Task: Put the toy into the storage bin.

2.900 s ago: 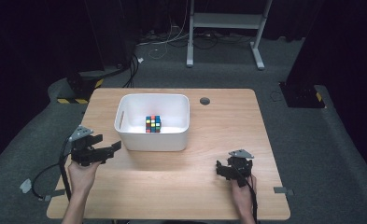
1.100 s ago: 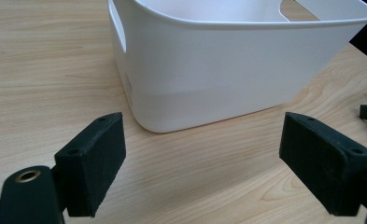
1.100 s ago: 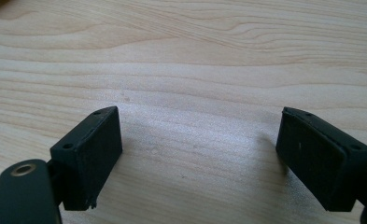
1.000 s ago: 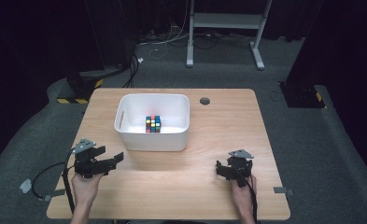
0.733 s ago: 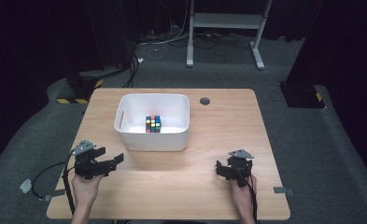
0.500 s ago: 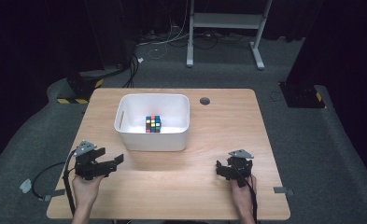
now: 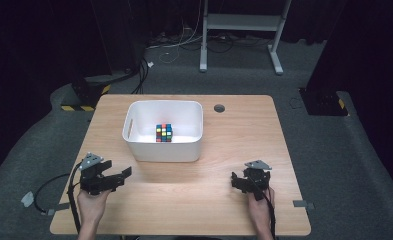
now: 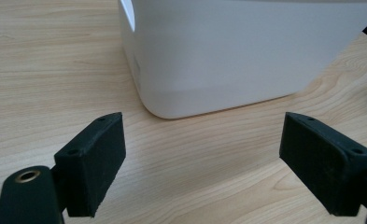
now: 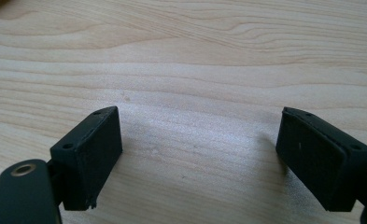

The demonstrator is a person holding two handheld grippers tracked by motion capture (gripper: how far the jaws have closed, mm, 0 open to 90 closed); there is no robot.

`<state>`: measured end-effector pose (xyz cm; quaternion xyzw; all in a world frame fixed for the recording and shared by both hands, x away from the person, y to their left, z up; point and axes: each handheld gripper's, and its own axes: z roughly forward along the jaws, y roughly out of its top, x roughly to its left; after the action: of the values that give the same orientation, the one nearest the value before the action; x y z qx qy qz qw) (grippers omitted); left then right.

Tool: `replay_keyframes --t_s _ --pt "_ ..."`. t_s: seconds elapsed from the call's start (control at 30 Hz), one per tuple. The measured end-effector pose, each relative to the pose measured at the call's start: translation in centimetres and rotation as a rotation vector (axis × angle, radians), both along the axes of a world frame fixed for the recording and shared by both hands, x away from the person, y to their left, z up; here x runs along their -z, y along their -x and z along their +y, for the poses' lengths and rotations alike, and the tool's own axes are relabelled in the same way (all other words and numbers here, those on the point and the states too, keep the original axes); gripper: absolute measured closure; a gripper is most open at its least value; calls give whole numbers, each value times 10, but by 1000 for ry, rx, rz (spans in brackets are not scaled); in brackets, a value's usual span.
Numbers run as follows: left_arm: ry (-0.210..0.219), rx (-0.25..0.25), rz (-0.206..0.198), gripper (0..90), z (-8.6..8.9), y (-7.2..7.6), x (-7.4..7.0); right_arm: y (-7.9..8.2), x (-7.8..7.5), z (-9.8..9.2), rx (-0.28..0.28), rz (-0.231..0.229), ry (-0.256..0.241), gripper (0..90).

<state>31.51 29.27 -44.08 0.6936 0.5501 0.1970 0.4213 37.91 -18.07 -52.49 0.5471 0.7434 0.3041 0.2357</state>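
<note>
Cube sits inside white bin, mid-table. Left gripper and right gripper both stand wide, empty, near table front edge. Recommend a vertical approach over the rim, jaws squared to cube faces.

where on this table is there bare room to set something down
Bare wood lies between the left gripper and right gripper, in front of the white bin, and right of the bin past the grommet hole. The bin, holding the puzzle cube, takes the back left.
</note>
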Motion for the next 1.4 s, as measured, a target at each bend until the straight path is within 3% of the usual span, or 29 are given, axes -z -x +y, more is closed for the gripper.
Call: replay_keyframes --t_s 1.4 --pt "-69 -19 47 150 -5 -6 29 0 0 0 0 0 0 143"
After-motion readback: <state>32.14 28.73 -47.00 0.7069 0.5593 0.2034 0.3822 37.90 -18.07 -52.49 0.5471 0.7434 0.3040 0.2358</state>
